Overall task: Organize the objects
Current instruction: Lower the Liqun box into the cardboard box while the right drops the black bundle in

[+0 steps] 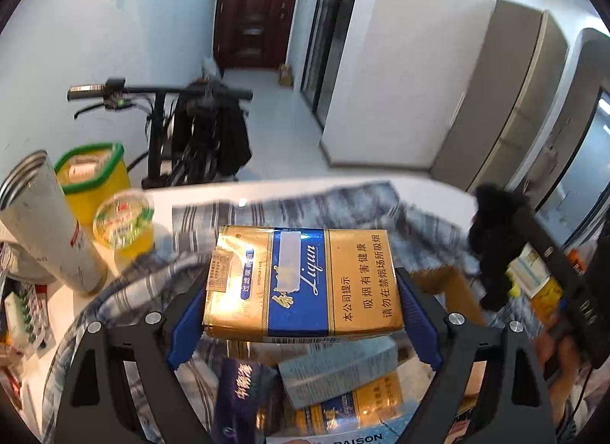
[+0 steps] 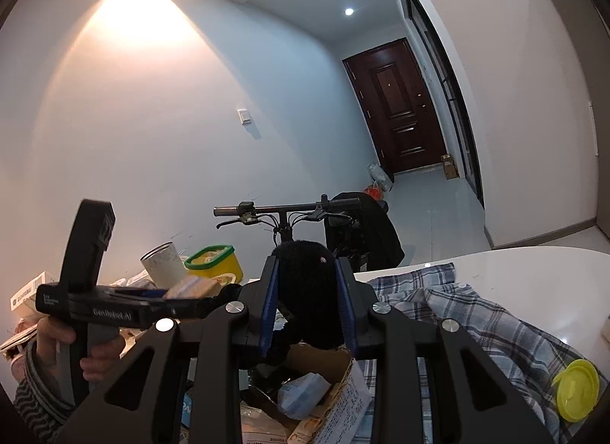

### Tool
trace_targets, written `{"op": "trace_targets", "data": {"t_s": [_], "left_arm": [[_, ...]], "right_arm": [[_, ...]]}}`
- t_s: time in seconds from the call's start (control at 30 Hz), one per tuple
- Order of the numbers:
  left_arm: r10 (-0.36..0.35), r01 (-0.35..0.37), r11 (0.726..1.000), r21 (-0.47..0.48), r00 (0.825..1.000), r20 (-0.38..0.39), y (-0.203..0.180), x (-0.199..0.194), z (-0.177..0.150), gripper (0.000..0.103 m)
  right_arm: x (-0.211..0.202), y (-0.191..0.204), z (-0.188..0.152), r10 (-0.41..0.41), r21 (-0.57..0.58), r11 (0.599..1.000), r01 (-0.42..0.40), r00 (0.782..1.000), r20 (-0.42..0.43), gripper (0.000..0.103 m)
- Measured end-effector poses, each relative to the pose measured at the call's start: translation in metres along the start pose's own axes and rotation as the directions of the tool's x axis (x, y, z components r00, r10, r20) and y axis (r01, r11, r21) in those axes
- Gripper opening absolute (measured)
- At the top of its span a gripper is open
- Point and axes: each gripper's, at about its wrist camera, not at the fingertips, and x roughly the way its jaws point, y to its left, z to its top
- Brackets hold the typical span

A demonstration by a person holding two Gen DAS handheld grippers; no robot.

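While your left gripper [image 1: 303, 301] clamps the gold-and-blue cigarette carton [image 1: 301, 283], your right gripper [image 2: 309, 304] pinches a black fuzzy object [image 2: 307, 291].

A white table [image 2: 495, 257] carries a rumpled plaid shirt [image 2: 476, 314], a yellow lid [image 2: 577, 390] lower right, and a yellow tub [image 2: 215, 263] left.

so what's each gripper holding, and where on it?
Left gripper: gold and blue cigarette carton, fingers on its two short ends. Right gripper: black fuzzy item, pinched across its sides.
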Motion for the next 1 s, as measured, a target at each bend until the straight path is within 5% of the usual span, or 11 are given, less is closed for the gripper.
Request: {"op": "trace_targets", "data": {"t_s": [0.37, 0.83, 1.0], "left_arm": [[0.014, -0.016, 1.0, -0.019, 0.996, -0.092, 0.002, 0.008, -0.005, 0.103], [0.049, -0.04, 0.993, -0.115, 0.996, 0.077, 0.039, -0.035, 0.007, 0.103], [0.136, -0.12, 0.983, -0.138, 0.984, 0.115, 0.054, -0.03, -0.001, 0.103]], "right_arm": [[0.002, 0.001, -0.002, 0.005, 0.003, 1.0, -0.005, 1.0, -0.019, 0.028], [0.002, -0.002, -0.006, 0.095, 0.05, 0.994, -0.094, 0.995, -0.028, 0.028], [0.002, -0.014, -0.011, 0.154, 0.083, 0.985, -0.152, 0.988, -0.019, 0.028]]}}
